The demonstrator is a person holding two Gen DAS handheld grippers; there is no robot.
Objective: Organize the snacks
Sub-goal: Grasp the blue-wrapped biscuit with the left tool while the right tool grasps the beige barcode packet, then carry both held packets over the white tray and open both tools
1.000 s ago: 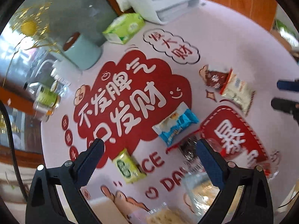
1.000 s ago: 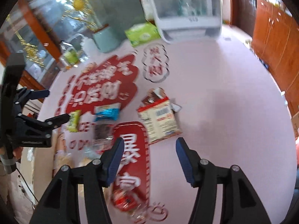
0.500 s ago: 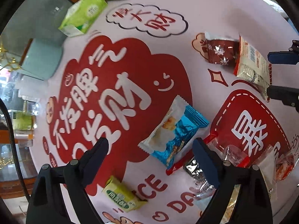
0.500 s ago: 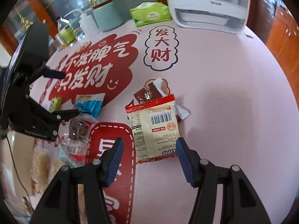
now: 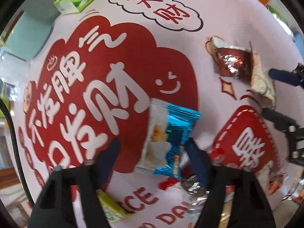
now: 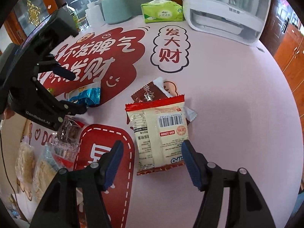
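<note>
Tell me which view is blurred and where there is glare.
Left wrist view: motion blur smears the blue snack packet and the gripper's own jaws; glare glints off the brown foil packet. Right wrist view: sharp, barcode readable on the cream packet, fisheye bending at edges.

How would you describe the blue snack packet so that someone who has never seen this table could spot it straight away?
Find the big red cloud print with white characters on the pink tablecloth. At its lower right edge, by the printed smiley, the blue snack packet lies between the open fingers of the left gripper. It is the only shiny blue and white wrapper; the neighbouring packets are brown, cream or yellow-green.
</note>
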